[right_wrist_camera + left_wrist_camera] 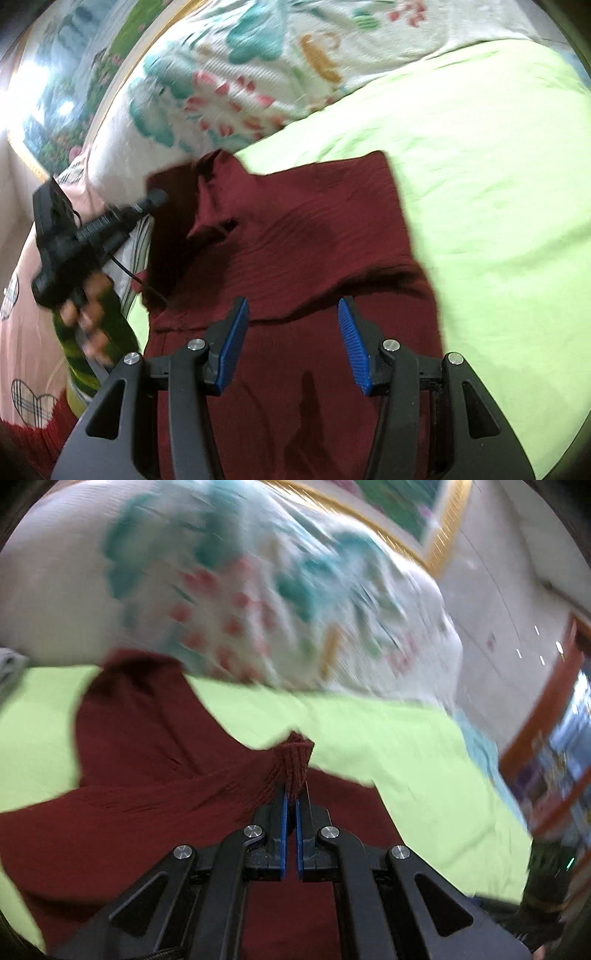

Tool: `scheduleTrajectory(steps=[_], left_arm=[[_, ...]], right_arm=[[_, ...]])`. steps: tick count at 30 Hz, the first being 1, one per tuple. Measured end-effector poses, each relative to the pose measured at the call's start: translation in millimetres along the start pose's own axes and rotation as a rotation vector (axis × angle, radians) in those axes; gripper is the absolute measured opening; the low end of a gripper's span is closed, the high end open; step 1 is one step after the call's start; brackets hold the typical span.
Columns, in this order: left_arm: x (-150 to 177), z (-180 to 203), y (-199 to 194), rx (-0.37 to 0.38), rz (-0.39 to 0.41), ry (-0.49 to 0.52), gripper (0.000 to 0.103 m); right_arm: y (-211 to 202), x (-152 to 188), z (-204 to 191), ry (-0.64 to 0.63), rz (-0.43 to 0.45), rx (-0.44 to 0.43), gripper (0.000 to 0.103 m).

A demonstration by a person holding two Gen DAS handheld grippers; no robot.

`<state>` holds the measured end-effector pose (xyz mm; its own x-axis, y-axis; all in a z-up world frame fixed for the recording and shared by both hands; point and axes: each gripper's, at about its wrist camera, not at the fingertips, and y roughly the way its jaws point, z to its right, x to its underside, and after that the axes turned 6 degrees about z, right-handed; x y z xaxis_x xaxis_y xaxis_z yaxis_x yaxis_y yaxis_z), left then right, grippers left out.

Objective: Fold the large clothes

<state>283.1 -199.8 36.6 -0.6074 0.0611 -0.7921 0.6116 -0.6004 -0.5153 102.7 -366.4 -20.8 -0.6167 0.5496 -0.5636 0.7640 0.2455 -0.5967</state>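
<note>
A dark red knitted garment [295, 236] lies partly folded on a lime green sheet [498, 184]. In the left wrist view, my left gripper [292, 794] is shut on a ribbed edge of the red garment [295, 760] and holds it lifted off the sheet [388, 738]. The right wrist view shows the left gripper [157, 197] at the garment's far left corner, carried by a hand [88, 306], with a flap of cloth hanging from it. My right gripper [293, 321] hovers over the garment's near half. Its blue pads [236, 332] stand apart with nothing pinched.
A floral quilt [229, 92] is heaped along the far edge of the bed. A framed picture [55, 110] hangs behind it. A pink cloth with plaid hearts [26, 369] lies at the left. Wooden furniture [546, 720] stands beyond the bed's right side.
</note>
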Motion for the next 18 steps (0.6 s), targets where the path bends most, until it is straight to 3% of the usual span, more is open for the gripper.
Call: scheduleTrajectory(steps=[3,9,12,13,14,18], left_arm=[[26.3,31.5,24.5,0.01,-0.048,0.045,0.001],[65.5,44.3,61.1,0.047,-0.17,0.025,0.003],[77.7,42.4,60.8,0.063,-0.222,-0.004,0.017],[81.4,40.7,55.9,0.07,-0.231,-0.011,0.034],[82.3,37.3,50.9,0.063,-0.231,-0.017,0.041],[94.1,14.0,-0.2,0.019,-0.205,-0.01,0.044]], right_arm=[[-9.8,0.7,15.9,0.035,0.026,0.025,0.051],[-12.6,-0.9,37.5,0.108,0.047,0.054,0.051],[-9.0,-2.8,35.5,0.115,0.051,0.044,0.051],[-6.8,-3.3,33.7,0.114,0.048,0.038,0.051],[-3.4,-3.3,31.1,0.111,0.042,0.033,0.051],[14.0,-3.7,21.1,0.101,0.012,0.011,0.051]])
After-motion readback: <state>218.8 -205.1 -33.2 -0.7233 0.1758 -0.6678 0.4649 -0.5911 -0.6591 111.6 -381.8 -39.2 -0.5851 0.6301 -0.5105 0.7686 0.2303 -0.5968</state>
